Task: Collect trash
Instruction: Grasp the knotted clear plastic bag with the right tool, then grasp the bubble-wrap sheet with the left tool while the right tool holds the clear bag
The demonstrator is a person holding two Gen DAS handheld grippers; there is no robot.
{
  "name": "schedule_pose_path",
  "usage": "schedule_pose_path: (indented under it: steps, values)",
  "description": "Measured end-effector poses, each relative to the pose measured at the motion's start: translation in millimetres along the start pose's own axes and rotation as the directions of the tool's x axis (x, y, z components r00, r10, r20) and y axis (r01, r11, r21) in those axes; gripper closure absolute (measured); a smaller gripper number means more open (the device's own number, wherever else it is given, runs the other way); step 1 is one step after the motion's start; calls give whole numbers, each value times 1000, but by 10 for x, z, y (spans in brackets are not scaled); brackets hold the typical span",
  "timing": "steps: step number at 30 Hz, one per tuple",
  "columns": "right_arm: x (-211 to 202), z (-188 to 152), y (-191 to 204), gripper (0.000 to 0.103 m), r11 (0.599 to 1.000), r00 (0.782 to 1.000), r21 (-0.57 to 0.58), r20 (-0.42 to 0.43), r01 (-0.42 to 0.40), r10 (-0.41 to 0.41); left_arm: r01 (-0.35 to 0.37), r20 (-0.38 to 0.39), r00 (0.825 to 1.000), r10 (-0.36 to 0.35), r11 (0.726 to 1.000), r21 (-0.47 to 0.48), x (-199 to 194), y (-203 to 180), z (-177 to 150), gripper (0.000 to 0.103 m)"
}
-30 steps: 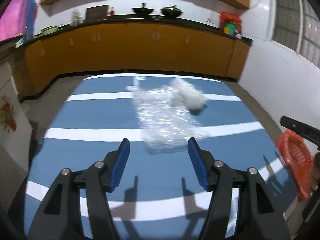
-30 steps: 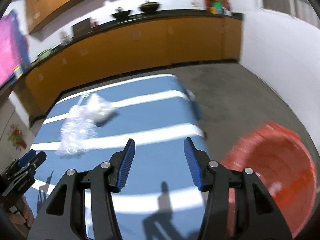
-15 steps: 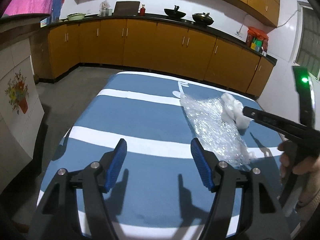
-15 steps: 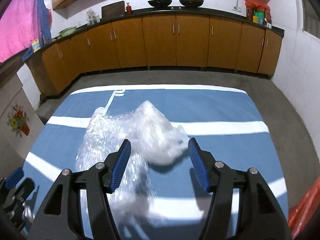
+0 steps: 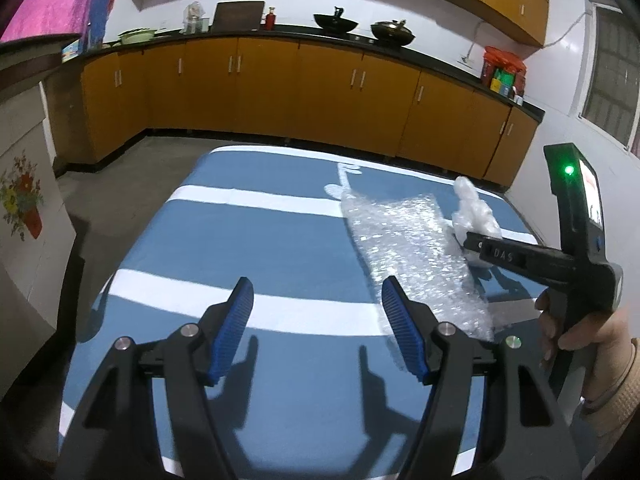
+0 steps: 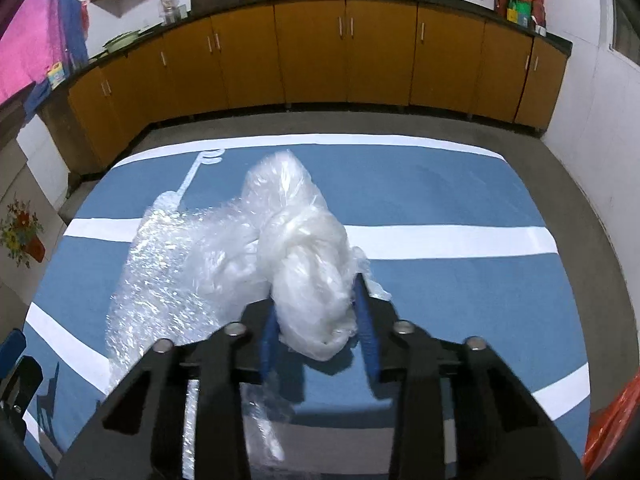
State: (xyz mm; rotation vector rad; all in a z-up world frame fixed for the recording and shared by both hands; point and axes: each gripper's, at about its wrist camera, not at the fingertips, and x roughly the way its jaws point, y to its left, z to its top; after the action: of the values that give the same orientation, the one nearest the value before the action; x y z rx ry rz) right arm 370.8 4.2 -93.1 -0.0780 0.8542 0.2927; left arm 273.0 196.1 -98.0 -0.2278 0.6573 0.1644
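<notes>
A crumpled clear plastic bag (image 6: 308, 264) lies on the blue table with white stripes (image 6: 460, 292), beside a sheet of bubble wrap (image 6: 176, 268). My right gripper (image 6: 318, 322) has closed its blue fingers on the bag's near end. In the left wrist view the bag (image 5: 474, 214) and bubble wrap (image 5: 408, 248) lie at the right, with the right gripper's body (image 5: 520, 258) reaching in to the bag. My left gripper (image 5: 316, 328) is open and empty above the table's near middle.
Orange cabinets (image 6: 320, 52) with a black counter run along the far wall. An orange-red bin edge (image 6: 612, 428) shows at the lower right, past the table's corner. A white cabinet with a flower print (image 5: 24, 208) stands left of the table.
My right gripper moved forward onto the plastic bag and closed on it. My left gripper stayed open and shifted slightly, with the view turning a little to the right.
</notes>
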Motion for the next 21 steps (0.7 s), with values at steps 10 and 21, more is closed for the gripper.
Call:
schedule_pose_path:
  steps: [10,21]
  values:
    - [-401,-236,-429,78,997,998,74,54,29,-33,60,-51,997,-55,994,92,286,-551,121,37]
    - [-615,-479,-777,77,990,998,138,32,42,-47,43,-213,977,-15,991,129,756,-832,33,39]
